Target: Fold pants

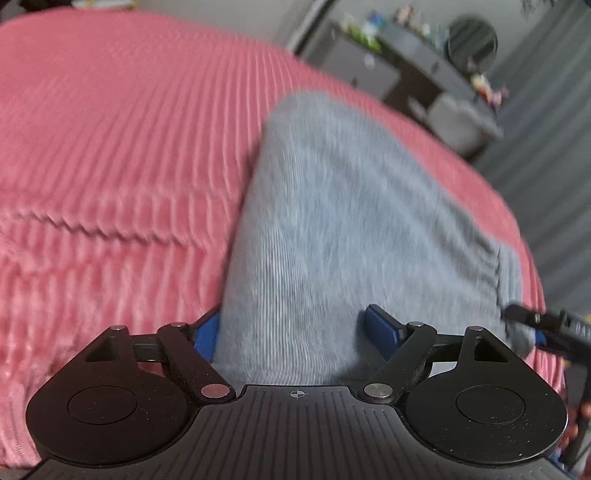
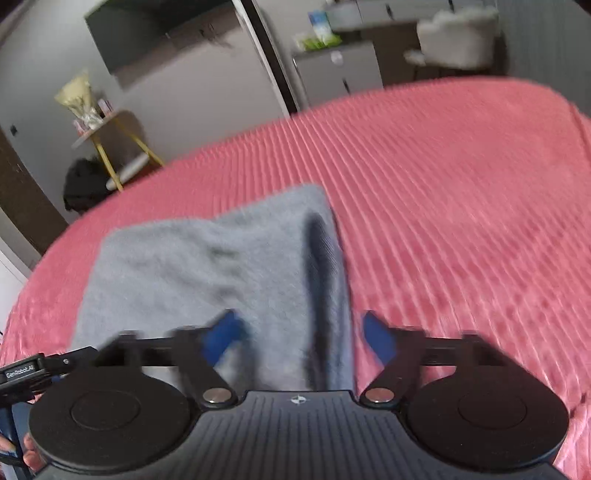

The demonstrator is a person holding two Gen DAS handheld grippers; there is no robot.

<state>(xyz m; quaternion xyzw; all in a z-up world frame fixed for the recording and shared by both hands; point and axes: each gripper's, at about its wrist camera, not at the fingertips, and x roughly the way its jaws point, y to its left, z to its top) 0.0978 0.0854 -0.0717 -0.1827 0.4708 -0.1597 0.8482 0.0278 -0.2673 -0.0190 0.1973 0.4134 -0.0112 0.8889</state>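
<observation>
Grey knit pants [image 1: 343, 229] lie folded on a pink ribbed bedspread [image 1: 110, 129]. My left gripper [image 1: 295, 328] is open, its blue fingers [image 1: 382, 325] standing either side of the pants' near edge. The right gripper's tip [image 1: 528, 317] shows at the pants' right corner. In the right wrist view the pants [image 2: 207, 266] lie ahead, with a dark fold crease running down their right side. My right gripper [image 2: 301, 332] is open, its blue pads [image 2: 376, 336] wide apart over the pants' near right edge. Both views are blurred.
The bedspread [image 2: 443, 192] fills most of both views. Beyond the bed are a grey cabinet with small items [image 1: 388, 62], a white chair [image 2: 458, 40], a yellow-legged side table [image 2: 110, 140], a dark wall panel [image 2: 155, 33] and a dark bag [image 2: 85, 181].
</observation>
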